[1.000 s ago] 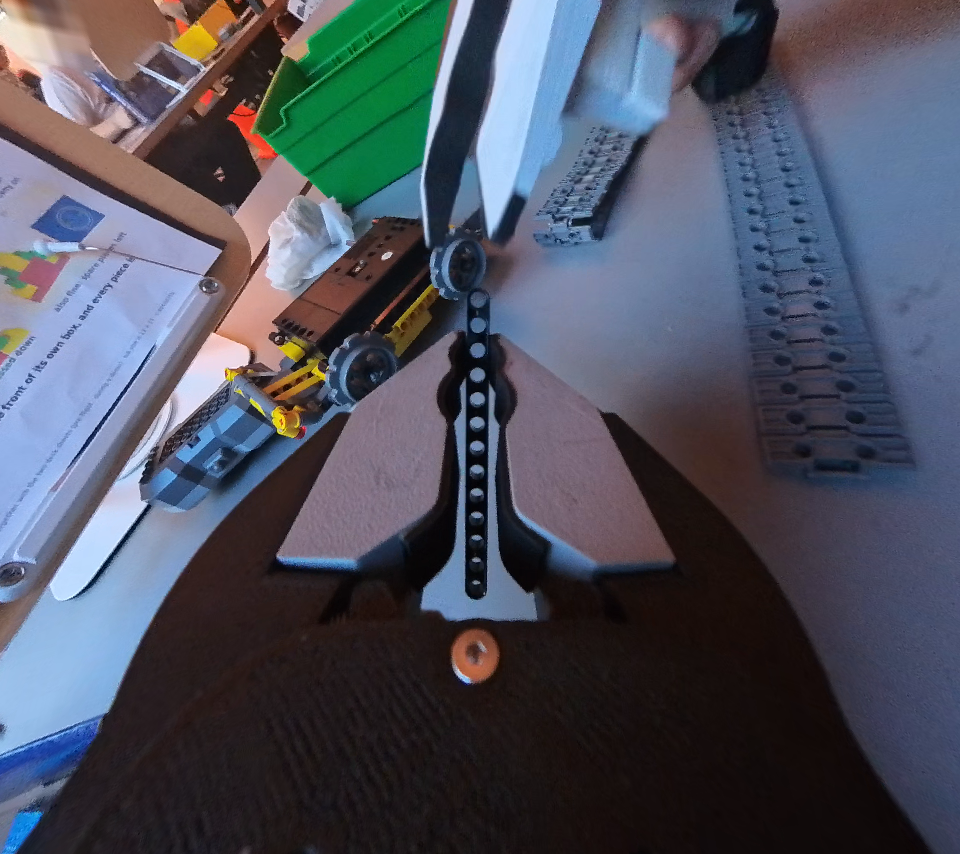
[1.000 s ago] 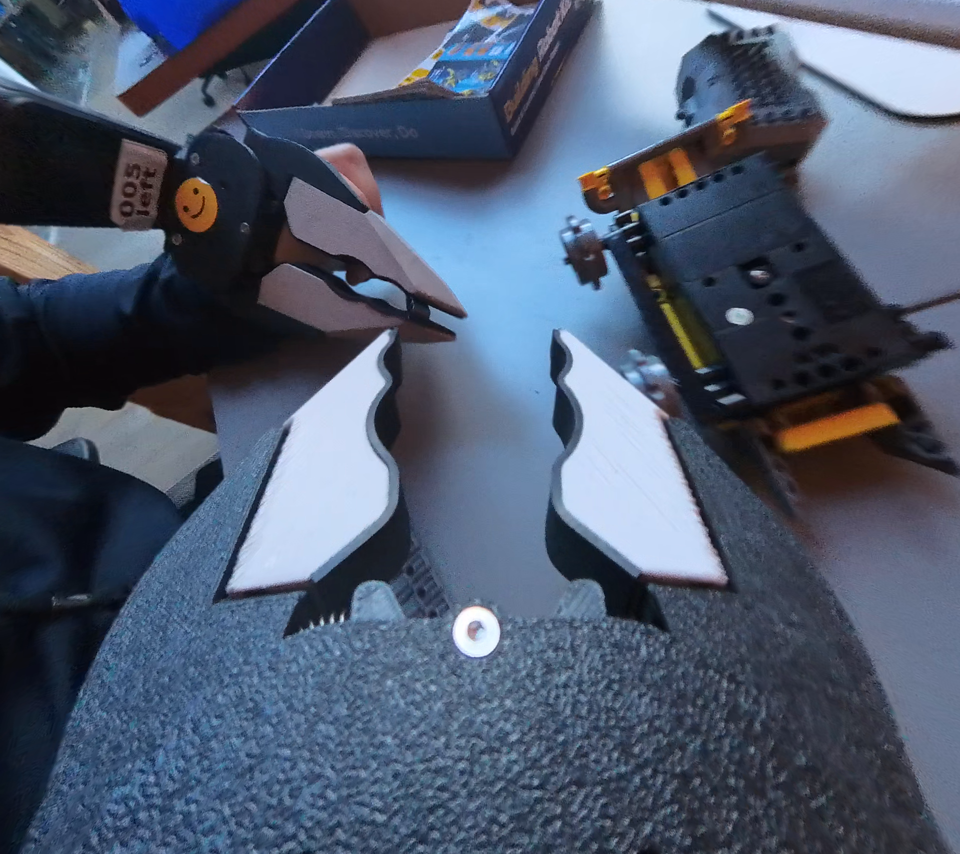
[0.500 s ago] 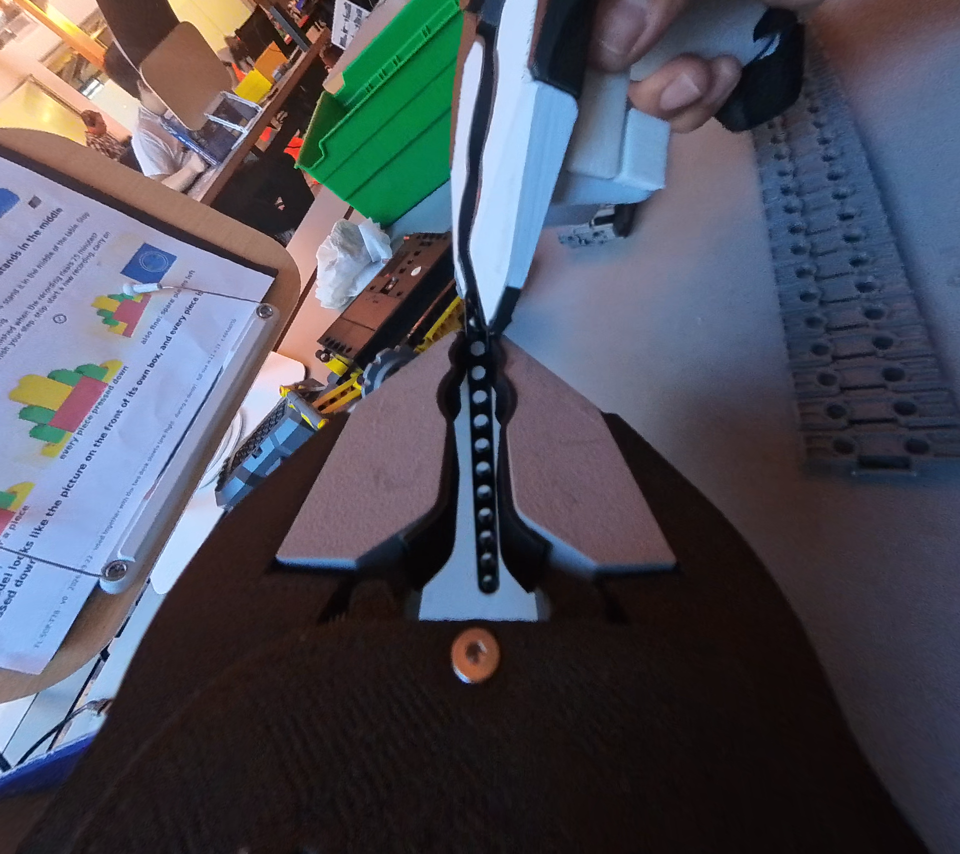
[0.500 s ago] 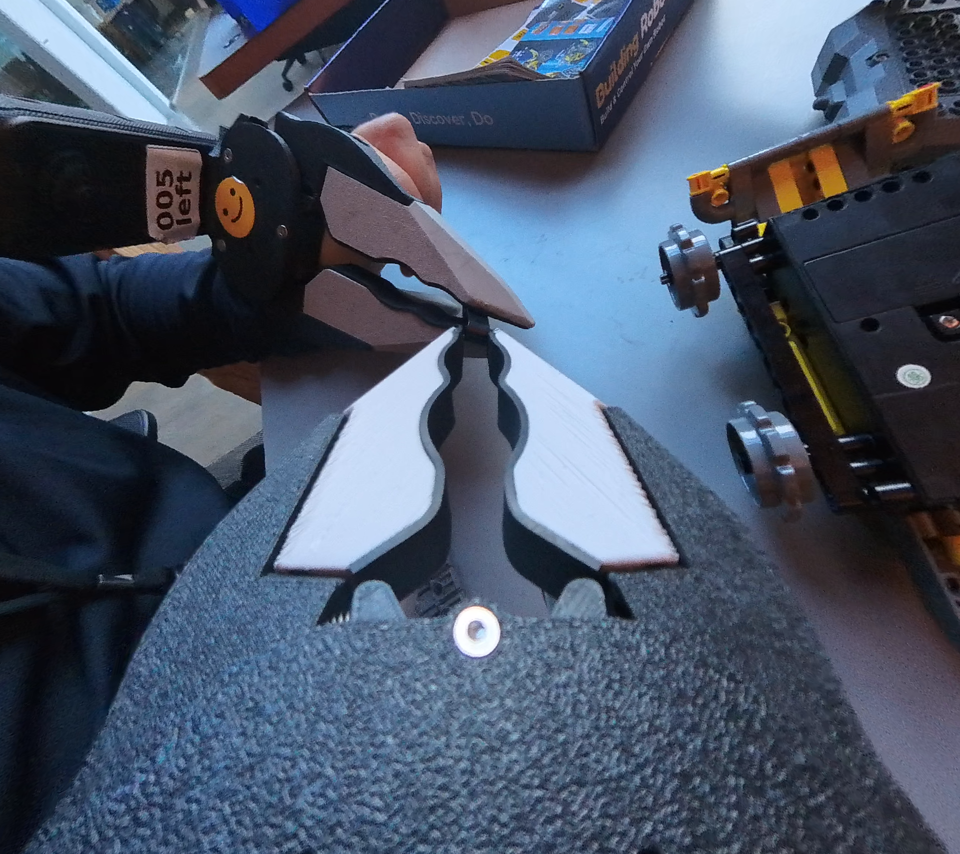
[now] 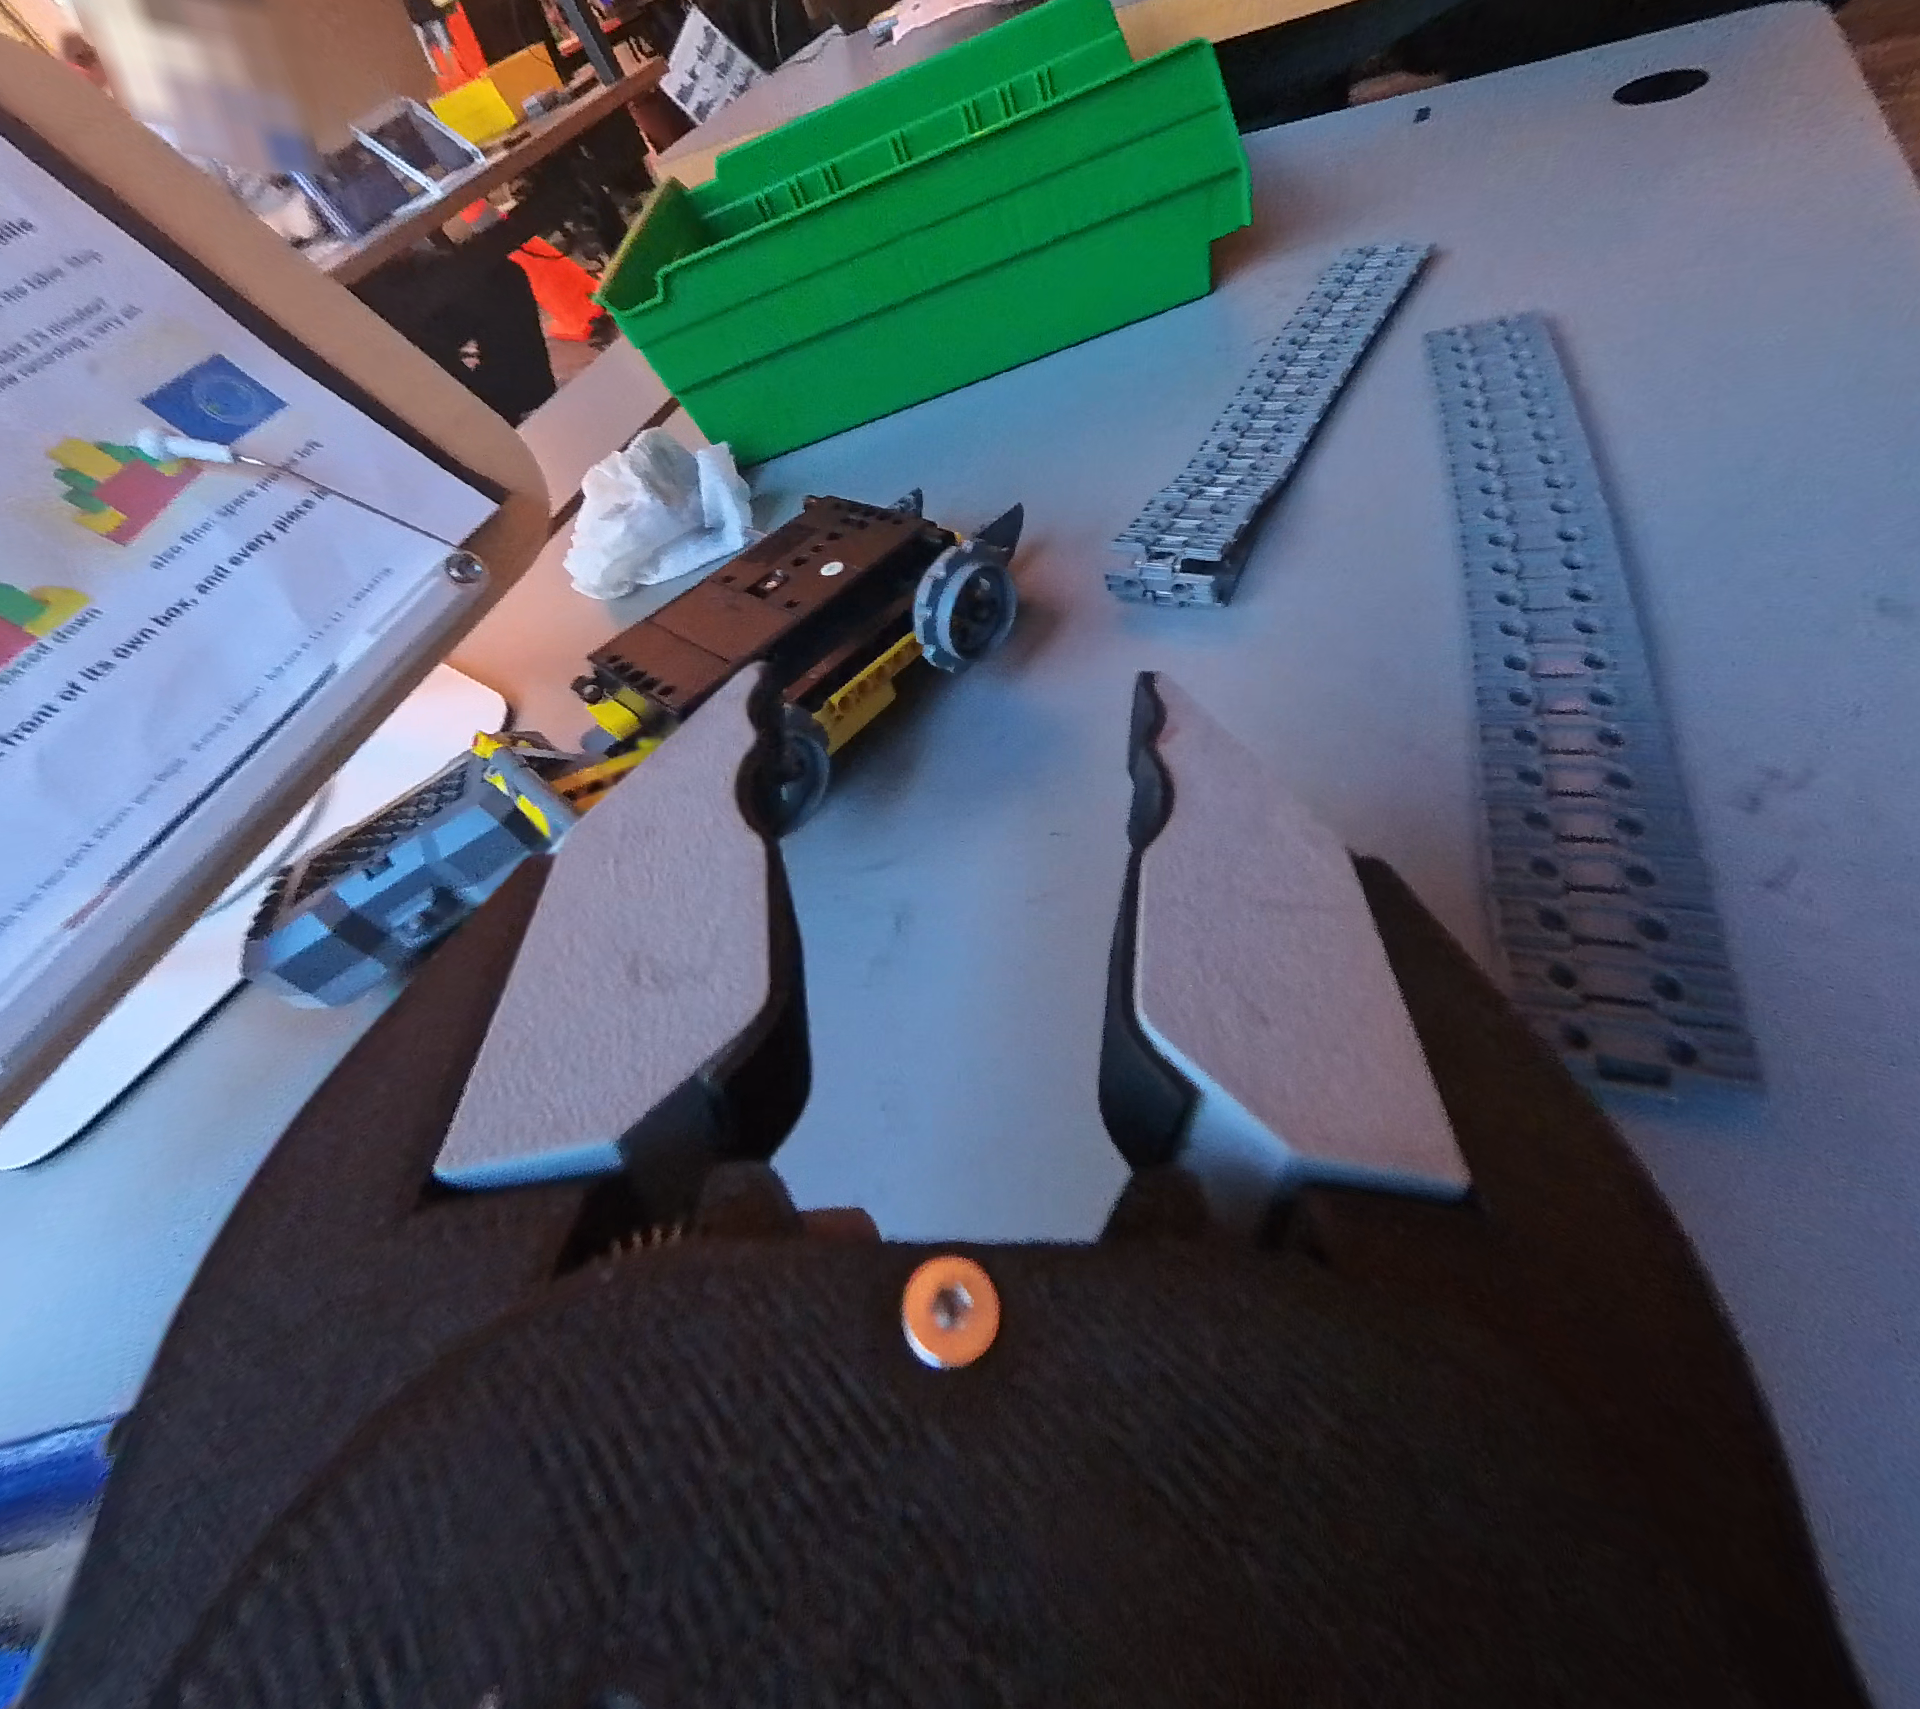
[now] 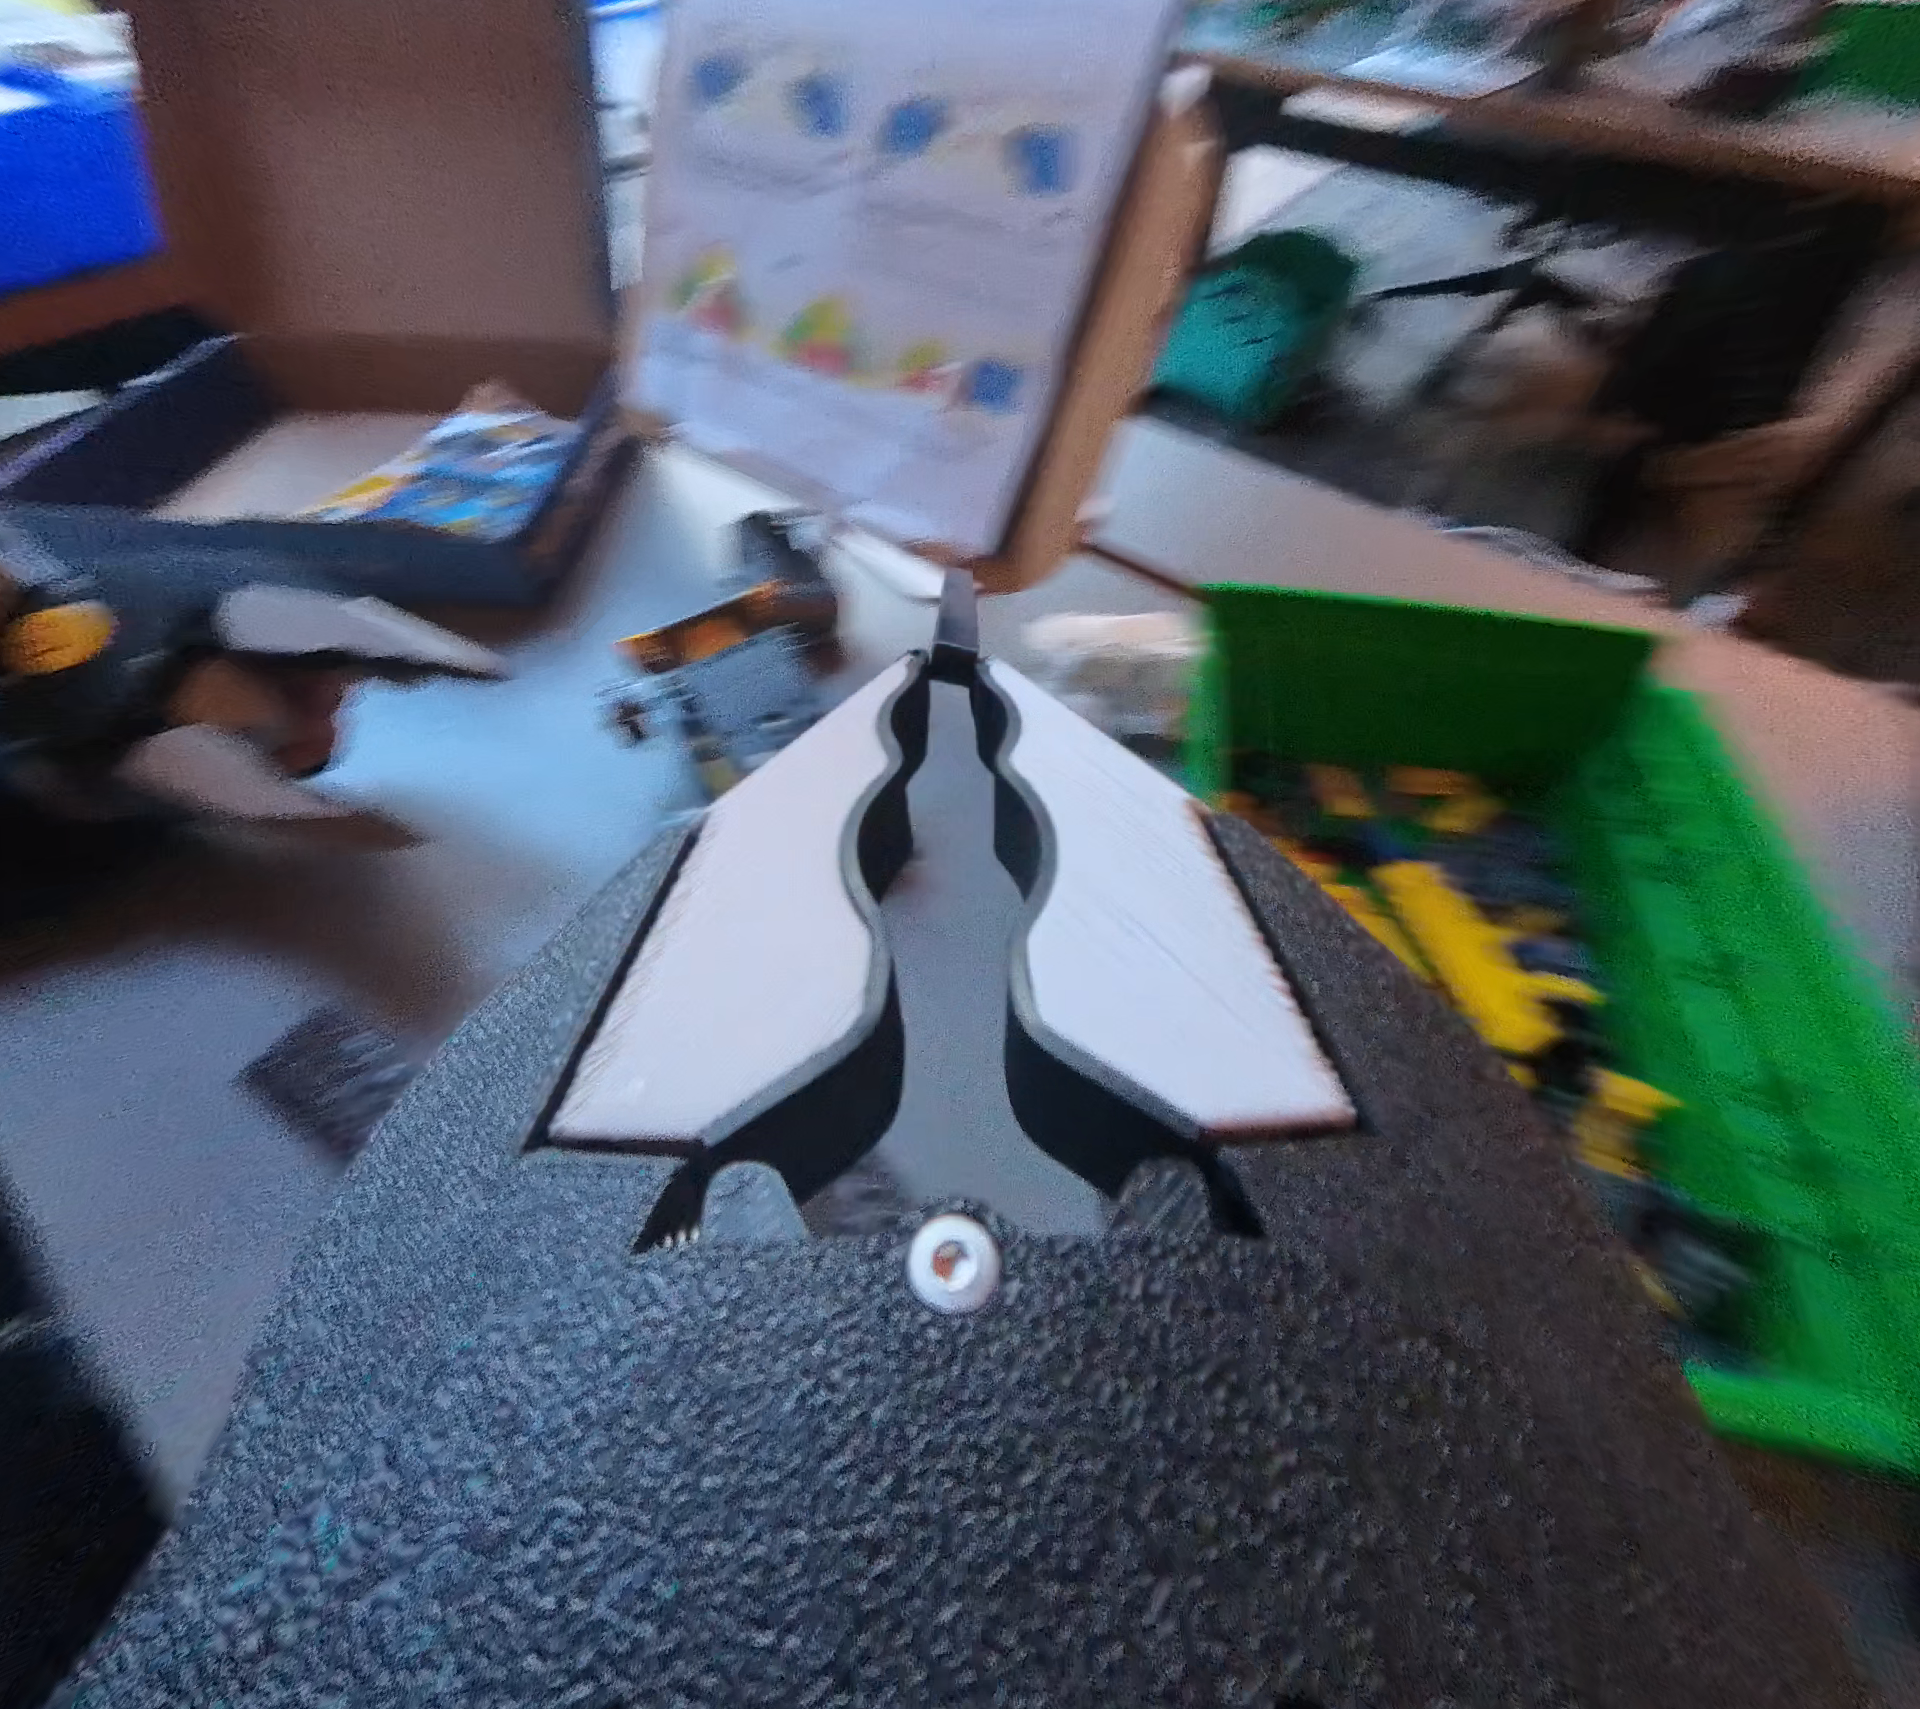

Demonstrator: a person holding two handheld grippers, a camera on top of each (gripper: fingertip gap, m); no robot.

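Note:
My left gripper [image 5: 951, 693] is open and empty, low over the grey table. Just beyond its left fingertip lies a black and yellow brick vehicle [image 5: 790, 610] with grey wheels. My right gripper [image 6: 951, 667] is shut on a thin black beam [image 6: 954, 620], whose end sticks out past the fingertips. The right wrist view is blurred by motion. It shows the vehicle [image 6: 727, 683] ahead to the left and the left gripper [image 6: 312, 631] at the far left.
A green bin [image 5: 935, 257] stands behind the vehicle; in the right wrist view [image 6: 1714, 984] it holds yellow pieces. Two grey track strips [image 5: 1268, 423] [image 5: 1569, 693] lie to the right. An instruction board [image 5: 208, 537], a crumpled tissue [image 5: 660, 516] and a grey brick block [image 5: 384, 890] are on the left. Left tips to right tips: about 25 cm.
The black beam passed from my left gripper to my right one. The left gripper opened. The right gripper closed on the beam and swung away fast, leaving the left wrist view.

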